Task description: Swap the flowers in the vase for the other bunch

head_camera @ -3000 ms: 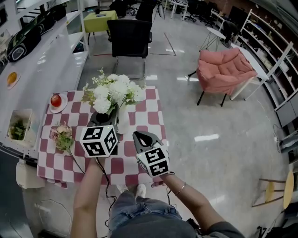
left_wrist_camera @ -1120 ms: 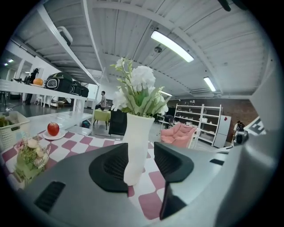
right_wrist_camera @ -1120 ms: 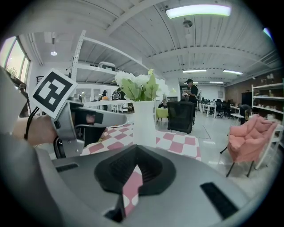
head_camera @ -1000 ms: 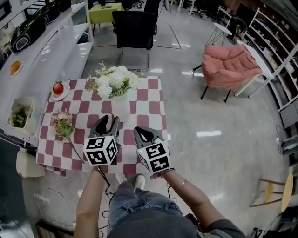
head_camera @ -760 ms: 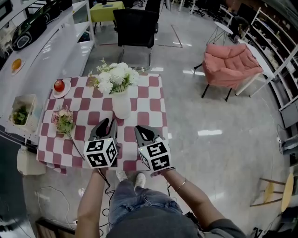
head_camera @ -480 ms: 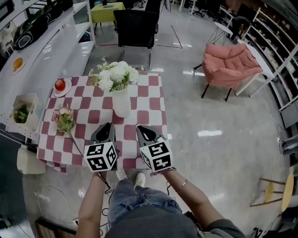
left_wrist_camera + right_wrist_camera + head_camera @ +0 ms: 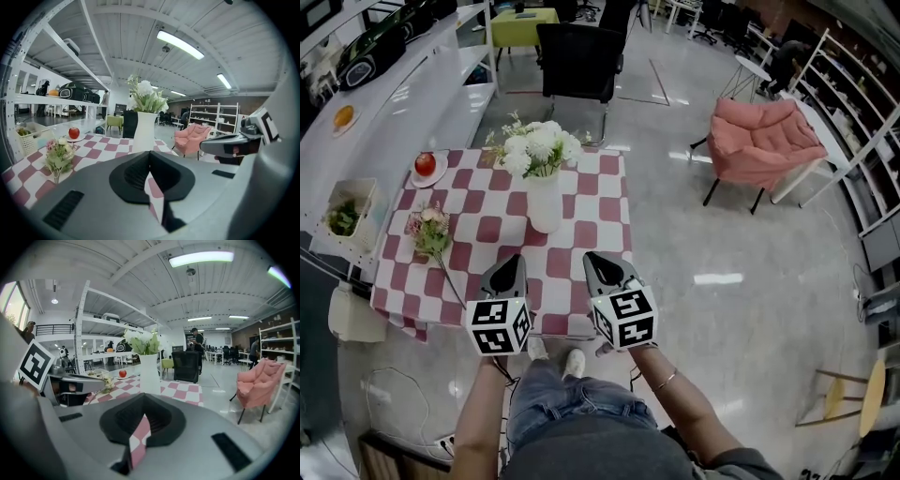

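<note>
A white vase (image 7: 545,202) holding white flowers (image 7: 539,145) stands upright near the far middle of the red-and-white checkered table (image 7: 595,202). The other bunch, pink with green leaves (image 7: 428,231), lies on the table's left side. My left gripper (image 7: 510,266) and right gripper (image 7: 602,263) hover side by side over the near table edge, both shut and empty, well short of the vase. In the left gripper view the vase (image 7: 144,131) is straight ahead and the pink bunch (image 7: 57,155) to the left. The right gripper view shows the vase (image 7: 150,374) ahead.
A red apple on a plate (image 7: 425,165) sits at the table's far left corner. A black chair (image 7: 574,59) stands behind the table, a pink armchair (image 7: 764,141) to the right. White shelving (image 7: 384,103) and a basket of greens (image 7: 344,217) flank the left side.
Both grippers drew back from the vase toward the near table edge. The left jaws, open a second ago, have closed. The vase and both bunches stayed put.
</note>
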The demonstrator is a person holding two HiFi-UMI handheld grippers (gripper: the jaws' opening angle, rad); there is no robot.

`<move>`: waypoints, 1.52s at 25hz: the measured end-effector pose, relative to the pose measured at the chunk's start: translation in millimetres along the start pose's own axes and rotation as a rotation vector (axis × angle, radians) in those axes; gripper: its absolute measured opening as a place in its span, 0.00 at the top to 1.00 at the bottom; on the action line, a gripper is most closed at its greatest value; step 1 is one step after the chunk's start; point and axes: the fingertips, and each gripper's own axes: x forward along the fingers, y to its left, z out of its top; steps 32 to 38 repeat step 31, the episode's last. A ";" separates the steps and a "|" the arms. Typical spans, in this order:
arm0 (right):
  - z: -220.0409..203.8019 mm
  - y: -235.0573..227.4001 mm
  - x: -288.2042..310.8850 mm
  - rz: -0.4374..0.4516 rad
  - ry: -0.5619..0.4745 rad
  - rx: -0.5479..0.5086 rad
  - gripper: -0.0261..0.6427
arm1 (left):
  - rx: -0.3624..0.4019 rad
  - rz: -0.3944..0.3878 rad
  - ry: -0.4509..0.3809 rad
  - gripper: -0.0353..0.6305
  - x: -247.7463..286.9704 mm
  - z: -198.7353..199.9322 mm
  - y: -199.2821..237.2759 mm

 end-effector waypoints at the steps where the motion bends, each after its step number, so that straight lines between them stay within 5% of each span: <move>1: 2.6 -0.4 -2.7 0.001 -0.011 -0.003 0.95 | 0.003 0.002 -0.004 0.92 -3.2 1.7 -0.2; 14: 30.4 -0.4 -17.7 0.000 -0.100 -0.050 0.95 | -0.019 0.012 -0.023 0.92 -18.9 10.0 2.9; 38: 35.0 3.2 -3.8 -0.002 -0.108 -0.053 0.95 | -0.014 -0.001 -0.027 0.92 -11.8 15.8 11.0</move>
